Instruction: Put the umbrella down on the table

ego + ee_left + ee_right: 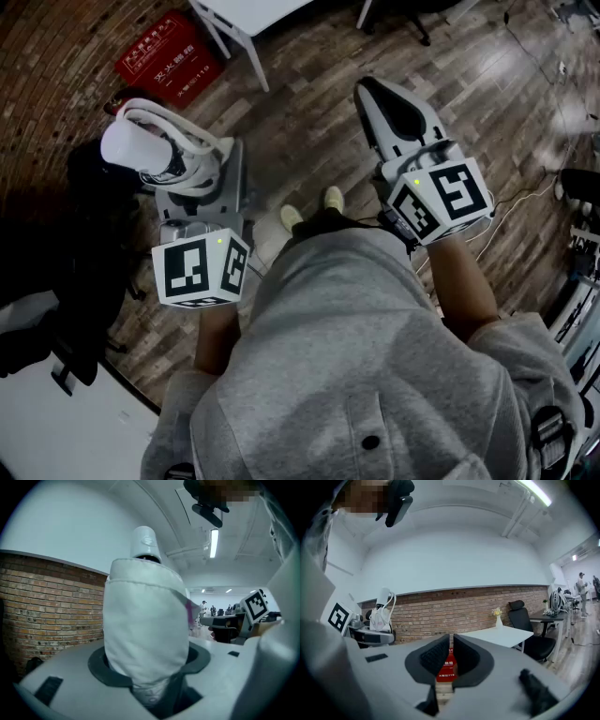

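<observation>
A folded white umbrella (150, 150) in its white sleeve, with a strap loop, stands upright in my left gripper (185, 187), which is shut on its lower end. In the left gripper view the umbrella (145, 620) fills the middle, its white cap (144, 541) on top, squeezed between the dark pads. My right gripper (369, 92) is held out level over the floor, shut with nothing between its jaws. The right gripper view shows its ribbed pads (436, 656) almost together, and the umbrella (382, 613) far off to the left. A white table (501, 634) stands by the brick wall.
A red box (169, 56) sits on the wooden floor beside the white table's leg (234, 23). A black chair or bag (84, 234) is at my left, and a white surface (56, 412) lies at the lower left. A small vase (498, 617) stands on the table, with a black office chair (525, 620) behind.
</observation>
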`<action>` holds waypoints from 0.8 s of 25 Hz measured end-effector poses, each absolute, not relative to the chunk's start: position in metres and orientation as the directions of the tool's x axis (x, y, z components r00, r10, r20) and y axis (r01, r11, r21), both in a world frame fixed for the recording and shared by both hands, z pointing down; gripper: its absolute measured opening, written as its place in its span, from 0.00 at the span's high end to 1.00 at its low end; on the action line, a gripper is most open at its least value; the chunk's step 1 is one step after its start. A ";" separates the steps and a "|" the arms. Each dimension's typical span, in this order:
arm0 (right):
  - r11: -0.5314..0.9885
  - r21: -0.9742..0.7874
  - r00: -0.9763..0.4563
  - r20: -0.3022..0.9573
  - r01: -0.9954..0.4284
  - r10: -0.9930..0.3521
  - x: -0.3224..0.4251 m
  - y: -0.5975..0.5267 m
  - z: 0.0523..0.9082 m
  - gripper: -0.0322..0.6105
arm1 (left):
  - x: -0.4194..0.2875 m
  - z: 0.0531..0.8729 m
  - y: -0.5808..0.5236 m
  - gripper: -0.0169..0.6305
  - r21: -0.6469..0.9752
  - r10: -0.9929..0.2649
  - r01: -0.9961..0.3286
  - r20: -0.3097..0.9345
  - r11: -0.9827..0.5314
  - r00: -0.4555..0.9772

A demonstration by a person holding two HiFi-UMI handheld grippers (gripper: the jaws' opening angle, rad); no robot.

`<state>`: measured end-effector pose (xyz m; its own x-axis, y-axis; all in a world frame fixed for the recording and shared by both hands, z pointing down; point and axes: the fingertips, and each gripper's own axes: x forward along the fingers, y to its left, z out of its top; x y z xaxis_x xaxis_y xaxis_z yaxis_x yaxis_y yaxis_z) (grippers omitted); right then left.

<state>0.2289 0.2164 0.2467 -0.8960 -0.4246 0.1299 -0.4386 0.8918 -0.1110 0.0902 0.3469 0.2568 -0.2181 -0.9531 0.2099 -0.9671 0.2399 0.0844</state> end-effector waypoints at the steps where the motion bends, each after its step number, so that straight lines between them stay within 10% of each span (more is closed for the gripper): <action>1: 0.890 -0.117 -0.896 0.128 -0.440 -0.426 0.228 0.218 0.247 0.89 | 0.089 0.257 0.350 0.55 0.085 -0.953 -0.967 0.210 0.241 -0.219; 20: 0.864 -0.140 -0.874 0.124 -0.484 -0.470 0.214 0.248 0.248 0.89 | 0.067 0.260 0.390 0.55 0.076 -0.958 -0.971 0.197 0.228 -0.209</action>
